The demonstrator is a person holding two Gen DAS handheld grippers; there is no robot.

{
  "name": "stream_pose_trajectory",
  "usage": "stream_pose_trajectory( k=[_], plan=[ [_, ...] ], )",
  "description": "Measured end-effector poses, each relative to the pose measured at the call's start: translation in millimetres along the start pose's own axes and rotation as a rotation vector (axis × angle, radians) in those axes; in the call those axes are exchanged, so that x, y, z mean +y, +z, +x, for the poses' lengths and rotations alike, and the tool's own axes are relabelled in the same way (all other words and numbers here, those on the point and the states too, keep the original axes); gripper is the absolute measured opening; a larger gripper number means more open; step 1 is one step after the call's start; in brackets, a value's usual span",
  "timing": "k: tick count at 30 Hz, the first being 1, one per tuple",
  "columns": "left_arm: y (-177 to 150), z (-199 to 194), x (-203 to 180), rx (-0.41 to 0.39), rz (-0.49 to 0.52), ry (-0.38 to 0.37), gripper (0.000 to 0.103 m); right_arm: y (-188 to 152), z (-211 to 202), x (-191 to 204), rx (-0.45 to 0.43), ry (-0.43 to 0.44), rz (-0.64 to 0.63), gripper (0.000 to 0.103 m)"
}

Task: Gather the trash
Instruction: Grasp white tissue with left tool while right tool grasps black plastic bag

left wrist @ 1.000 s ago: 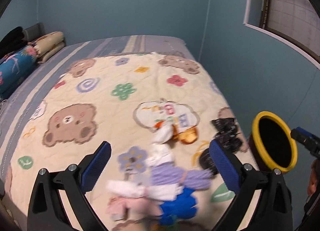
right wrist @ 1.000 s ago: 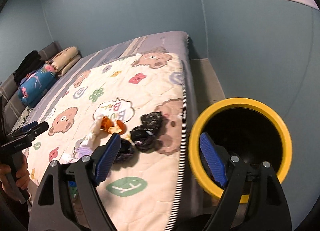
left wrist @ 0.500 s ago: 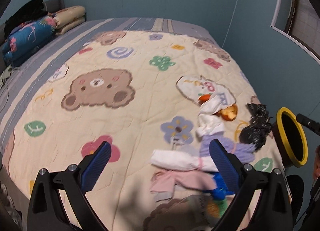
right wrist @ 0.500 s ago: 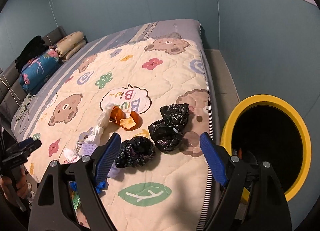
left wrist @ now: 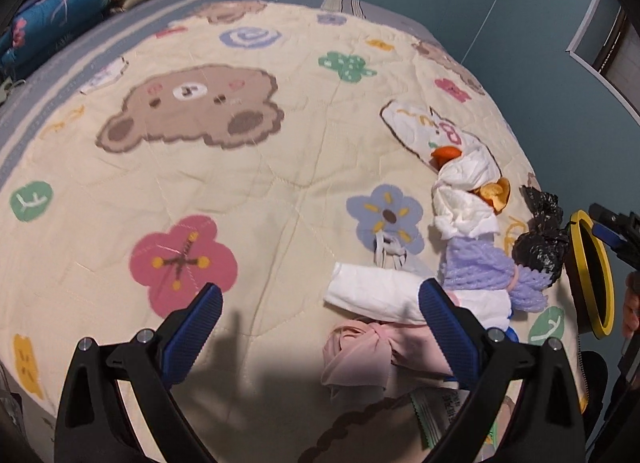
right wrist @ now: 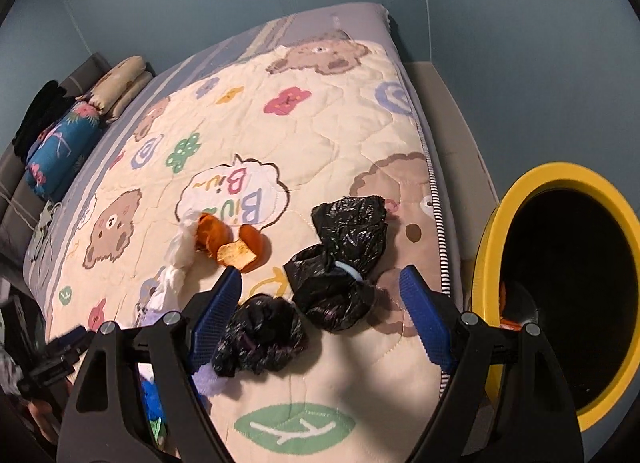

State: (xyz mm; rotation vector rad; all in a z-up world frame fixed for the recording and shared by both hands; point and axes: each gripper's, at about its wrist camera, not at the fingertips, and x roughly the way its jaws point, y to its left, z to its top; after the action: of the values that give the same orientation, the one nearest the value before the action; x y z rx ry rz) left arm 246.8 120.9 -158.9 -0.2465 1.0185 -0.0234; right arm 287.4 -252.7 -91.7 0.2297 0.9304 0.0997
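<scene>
Both tongs wide open, holding nothing. Right tongs (right wrist: 320, 287) straddle the crumpled black plastic bags (right wrist: 340, 263) on the bear-print quilt (right wrist: 320, 103) near the bed's right edge (yellow-rimmed black bin (right wrist: 520, 191) right beside, likely for short drops). Left tongs (left wrist: 320, 303) hover by the white tissue wad (left wrist: 372, 295).

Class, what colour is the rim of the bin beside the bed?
Yellow: the bin rim shows best in the right wrist view.

The bed (left wrist: 280, 191) carries a bear-print quilt (right wrist: 328, 135). On the quilt lie black bags (right wrist: 340, 263), orange peels (right wrist: 236, 243), white tissues (left wrist: 464, 199) and bundled clothes (left wrist: 476, 267).
</scene>
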Motion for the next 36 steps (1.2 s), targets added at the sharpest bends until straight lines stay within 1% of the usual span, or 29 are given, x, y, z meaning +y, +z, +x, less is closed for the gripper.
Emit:
stream_pose_trajectory(
  k=[7, 12, 16, 18, 19, 20, 21, 22, 23, 24, 25, 26, 27, 28, 29, 30, 33, 36],
  plan=[
    [1, 25, -1, 0.068, -0.015, -0.053, 0.095, 15, 39, -10, 0.078, -0.010, 0.068, 0.078],
    [5, 35, -4, 0.099, -0.032, -0.087, 0.095, 26, 64, -10, 0.103, -0.037, 0.089, 0.076],
    [9, 43, -6, 0.117, -0.033, -0.105, 0.094, 27, 86, -10, 0.151, -0.033, 0.102, 0.068],
    [10, 45, -8, 0.127, -0.035, -0.117, 0.087, 24, 93, -10, 0.169, -0.023, 0.107, 0.061],
    [10, 45, -10, 0.132, -0.031, -0.123, 0.085, 22, 96, -10, 0.178, -0.020, 0.098, 0.056],
    [10, 45, -13, 0.134, -0.024, -0.126, 0.079, 20, 97, -9, 0.180, -0.022, 0.090, 0.051],
    [10, 45, -14, 0.136, -0.016, -0.130, 0.071, 19, 99, -8, 0.181, -0.028, 0.080, 0.049],
    [9, 44, -17, 0.138, -0.006, -0.137, 0.066, 18, 100, -7, 0.183, -0.031, 0.070, 0.044],
    [8, 44, -20, 0.141, 0.008, -0.150, 0.056, 18, 101, -6, 0.185, -0.028, 0.065, 0.038],
    [8, 44, -24, 0.146, 0.020, -0.162, 0.047, 18, 102, -6, 0.188, -0.026, 0.061, 0.036],
    [8, 44, -26, 0.146, 0.025, -0.164, 0.044, 18, 102, -6, 0.190, -0.025, 0.055, 0.031],
    [9, 44, -28, 0.142, 0.031, -0.159, 0.036, 17, 103, -5, 0.193, -0.024, 0.047, 0.024],
    [10, 45, -30, 0.140, 0.034, -0.160, 0.027, 17, 103, -5, 0.195, -0.023, 0.041, 0.024],
    [11, 46, -29, 0.142, 0.026, -0.170, 0.023, 16, 104, -5, 0.197, -0.019, 0.038, 0.022],
    [12, 46, -28, 0.142, 0.013, -0.178, 0.016, 16, 103, -5, 0.195, -0.015, 0.037, 0.021],
    [13, 46, -26, 0.143, 0.003, -0.184, 0.012, 15, 102, -4, 0.192, -0.014, 0.031, 0.020],
    [15, 43, -20, 0.141, -0.023, -0.200, 0.010, 16, 96, -2, 0.175, -0.005, 0.015, 0.019],
    [18, 34, -16, 0.120, -0.029, -0.204, 0.010, 17, 84, 1, 0.154, 0.029, 0.012, 0.019]
  ],
)
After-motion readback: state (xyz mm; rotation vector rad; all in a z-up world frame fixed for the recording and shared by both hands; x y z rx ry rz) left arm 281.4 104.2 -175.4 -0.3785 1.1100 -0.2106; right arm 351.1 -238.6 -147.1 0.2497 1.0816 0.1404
